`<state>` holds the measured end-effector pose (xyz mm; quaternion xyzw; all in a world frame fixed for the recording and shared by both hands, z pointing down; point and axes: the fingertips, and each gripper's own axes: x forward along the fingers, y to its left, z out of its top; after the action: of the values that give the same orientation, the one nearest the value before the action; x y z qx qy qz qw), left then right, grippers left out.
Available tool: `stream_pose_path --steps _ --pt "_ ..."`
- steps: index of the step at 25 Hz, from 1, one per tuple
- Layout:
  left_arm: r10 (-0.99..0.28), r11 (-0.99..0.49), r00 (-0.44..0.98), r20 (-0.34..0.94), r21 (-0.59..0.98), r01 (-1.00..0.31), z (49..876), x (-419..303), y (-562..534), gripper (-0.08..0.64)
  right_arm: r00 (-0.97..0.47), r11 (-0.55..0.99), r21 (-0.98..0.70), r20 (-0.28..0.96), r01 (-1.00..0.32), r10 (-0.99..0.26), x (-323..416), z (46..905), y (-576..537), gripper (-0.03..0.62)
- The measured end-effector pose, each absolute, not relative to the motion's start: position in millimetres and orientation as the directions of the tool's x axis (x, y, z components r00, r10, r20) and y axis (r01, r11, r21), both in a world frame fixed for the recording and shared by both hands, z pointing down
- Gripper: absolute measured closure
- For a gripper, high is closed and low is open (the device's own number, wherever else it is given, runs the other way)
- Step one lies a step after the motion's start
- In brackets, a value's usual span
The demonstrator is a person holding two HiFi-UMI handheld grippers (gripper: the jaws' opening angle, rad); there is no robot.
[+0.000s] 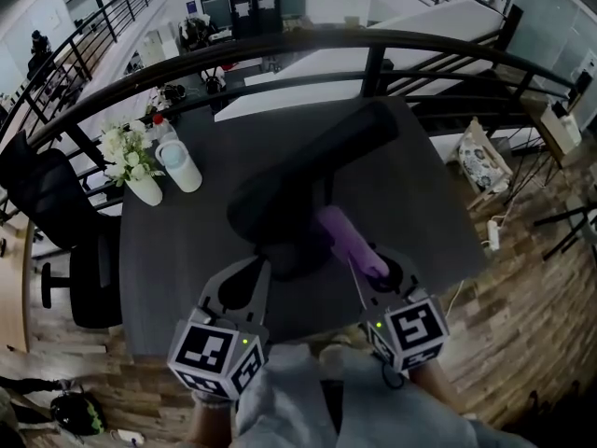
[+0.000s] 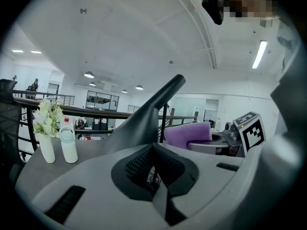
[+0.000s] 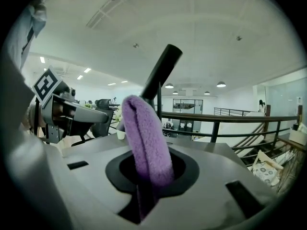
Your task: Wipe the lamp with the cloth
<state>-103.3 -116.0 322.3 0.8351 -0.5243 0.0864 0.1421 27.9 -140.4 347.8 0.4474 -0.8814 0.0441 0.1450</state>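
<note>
Far left: black office chair [image 1: 56,213] off the table edge. On the dark grey rectangular table [image 1: 420,213], back-left corner: white vase of white flowers [image 1: 145,190] and a white plastic bottle [image 1: 179,164] just beside it, both upright. Both are well apart from the grippers.

Left gripper [image 1: 247,283] is at the near table edge, pointing at the wide near end of the black long-armed desk lamp [image 1: 308,171]. In the left gripper view its jaws are drawn together and nothing shows between them. Can't tell if the tips touch the lamp.

The lamp sits mid-table, between the two grippers. It is broad at the near end, and its arm tapers away towards the back right.

Right gripper [image 1: 387,273] is just right of the lamp, jaws clamped on the folded purple fleece cloth [image 1: 350,241]. The cloth sticks out forward past the jaws [image 3: 146,138]. Its free end is right next to the lamp's near part; contact not clear. In the right gripper view the lamp arm [image 3: 160,73] rises behind the cloth.

A curved black metal railing [image 1: 280,45] runs behind the table.
</note>
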Motion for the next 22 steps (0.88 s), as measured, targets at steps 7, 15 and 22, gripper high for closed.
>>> stream_pose_path --steps 7,15,22 --pt "-0.829 -0.431 0.45 0.332 0.132 -0.892 331 -93 -115 0.554 -0.551 0.586 0.043 0.29 -0.809 -0.782 32 347 -139 0.545" --pt "-0.82 -0.442 0.457 0.345 0.127 -0.888 335 -91 -115 0.554 -0.551 0.588 0.039 0.304 -0.808 -0.777 32 352 -139 0.544" --pt "-0.82 -0.434 0.445 0.361 0.116 -0.893 338 -93 -115 0.554 -0.562 0.598 0.032 0.305 -0.801 -0.769 29 354 -144 0.545"
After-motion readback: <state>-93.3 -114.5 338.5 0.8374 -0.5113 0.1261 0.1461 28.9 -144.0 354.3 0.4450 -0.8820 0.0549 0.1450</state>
